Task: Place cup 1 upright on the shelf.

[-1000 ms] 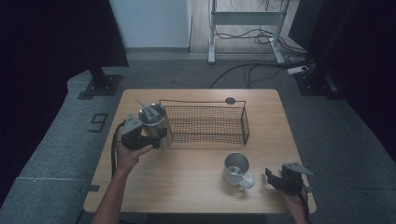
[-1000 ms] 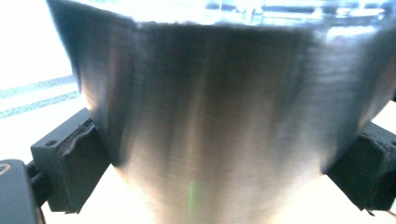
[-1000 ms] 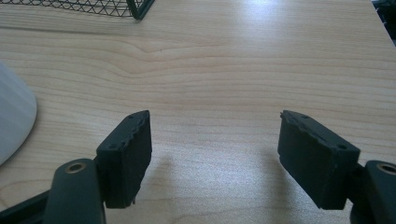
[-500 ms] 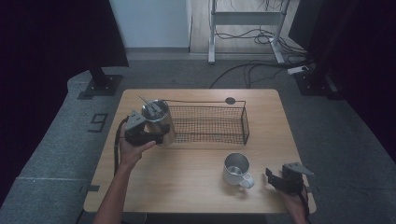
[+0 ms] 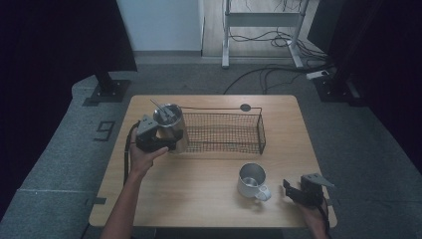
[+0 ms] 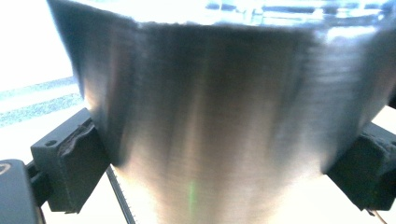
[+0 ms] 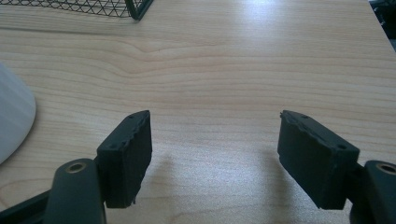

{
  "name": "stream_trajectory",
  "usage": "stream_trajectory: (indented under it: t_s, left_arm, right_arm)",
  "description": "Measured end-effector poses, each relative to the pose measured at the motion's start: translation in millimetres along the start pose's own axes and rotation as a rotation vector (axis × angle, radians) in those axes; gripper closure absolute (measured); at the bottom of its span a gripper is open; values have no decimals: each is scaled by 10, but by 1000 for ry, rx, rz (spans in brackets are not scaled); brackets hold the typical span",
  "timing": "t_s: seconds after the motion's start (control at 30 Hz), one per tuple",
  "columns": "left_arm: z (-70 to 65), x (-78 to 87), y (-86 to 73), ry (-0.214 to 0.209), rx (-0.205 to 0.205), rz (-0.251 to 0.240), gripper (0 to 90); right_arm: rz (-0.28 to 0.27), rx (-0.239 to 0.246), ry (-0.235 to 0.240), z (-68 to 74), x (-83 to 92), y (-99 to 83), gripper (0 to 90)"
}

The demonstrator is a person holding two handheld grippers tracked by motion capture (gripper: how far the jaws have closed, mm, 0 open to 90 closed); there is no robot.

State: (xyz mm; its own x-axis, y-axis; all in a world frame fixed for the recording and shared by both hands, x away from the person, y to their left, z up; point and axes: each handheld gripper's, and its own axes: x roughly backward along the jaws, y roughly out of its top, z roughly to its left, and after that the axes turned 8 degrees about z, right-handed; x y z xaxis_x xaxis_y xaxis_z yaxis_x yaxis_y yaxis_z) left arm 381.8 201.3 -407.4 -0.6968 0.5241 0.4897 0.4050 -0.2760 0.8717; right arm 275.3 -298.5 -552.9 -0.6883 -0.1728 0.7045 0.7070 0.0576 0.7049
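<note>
1. Cup: tall brushed-steel tumbler [image 5: 170, 125], tapered toward its base, held upright above the table's left rear area, touching or just beside the left end of the black wire-mesh basket [image 5: 224, 132]. Thin metal utensils stand inside it; their kind cannot be told.
2. Left gripper [image 5: 166, 142]: jaws clamped on the tumbler's lower wall, one black pad on each flank, the cup's body between them in the left gripper view.
3. Right gripper [image 5: 291, 189]: jaws spread wide, nothing between them, low over the light wooden table [image 5: 209, 194] near its front right corner.
4. Mug: white-handled metal mug [image 5: 252, 180], standing on the table, just left of the right gripper, not touching it.
</note>
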Motion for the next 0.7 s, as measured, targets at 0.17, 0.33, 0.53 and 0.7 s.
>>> stream_trajectory:
  t_s: [0.17, 0.33, 0.53, 0.7]
  left_arm:
    - [5, -36, 30, -5, -3, 7, 44]
    - [26, -71, 49, -4, 5, 10, 44]
    - [45, -91, 86, 1, 6, 7, 44]
    - [39, -141, 131, 3, -3, 9, 44]
  right_arm:
    - [1, -1, 2, -2, -1, 1, 258]
    - [2, -3, 1, -2, -2, 1, 258]
    - [3, -3, 2, -3, -2, 2, 258]
    - [1, -6, 5, -4, 0, 1, 258]
